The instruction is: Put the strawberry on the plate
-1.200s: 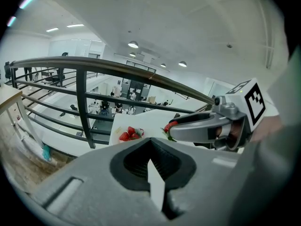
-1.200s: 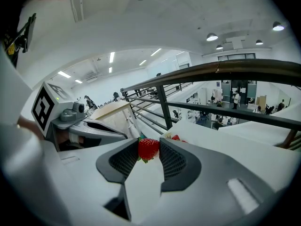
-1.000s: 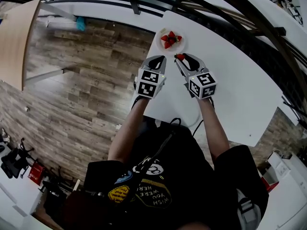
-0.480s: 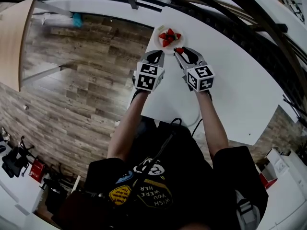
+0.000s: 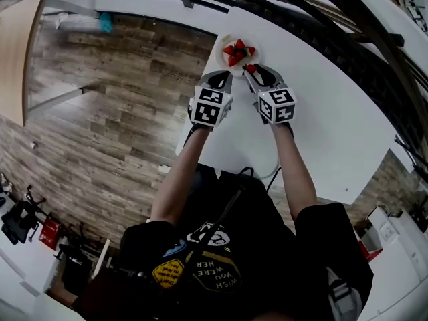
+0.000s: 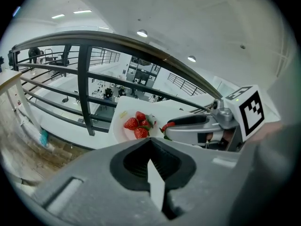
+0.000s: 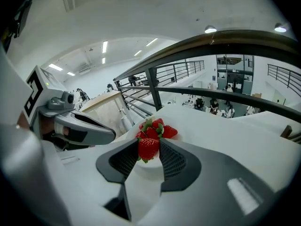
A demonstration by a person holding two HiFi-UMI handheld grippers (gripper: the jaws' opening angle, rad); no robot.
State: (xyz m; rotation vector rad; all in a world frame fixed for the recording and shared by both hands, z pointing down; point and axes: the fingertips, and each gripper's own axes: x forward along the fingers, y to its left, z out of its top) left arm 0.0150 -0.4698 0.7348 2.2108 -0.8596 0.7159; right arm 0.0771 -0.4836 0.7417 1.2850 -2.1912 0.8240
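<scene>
A small white plate (image 5: 229, 57) near the table's far left corner holds three strawberries (image 5: 238, 51). My right gripper (image 5: 251, 69) is shut on another red strawberry (image 7: 148, 148), holding it just short of the plate's near rim (image 7: 151, 163), with the piled berries (image 7: 155, 128) right behind. From the left gripper view, that berry (image 6: 168, 125) shows at the right gripper's tip beside the plate (image 6: 121, 128). My left gripper (image 5: 219, 80) hovers to the left of the right one, level with it, jaws shut on nothing (image 6: 151, 147).
The white table (image 5: 321, 112) narrows toward the plate, and its left edge drops to a wooden floor (image 5: 120, 99). A dark railing (image 5: 321, 19) runs behind the table's far edge. A cable (image 5: 267, 176) hangs at the near edge.
Both grippers have moved forward toward the plate. The right one has carried the strawberry up to the plate's near rim. Neither gripper's jaws have changed.
</scene>
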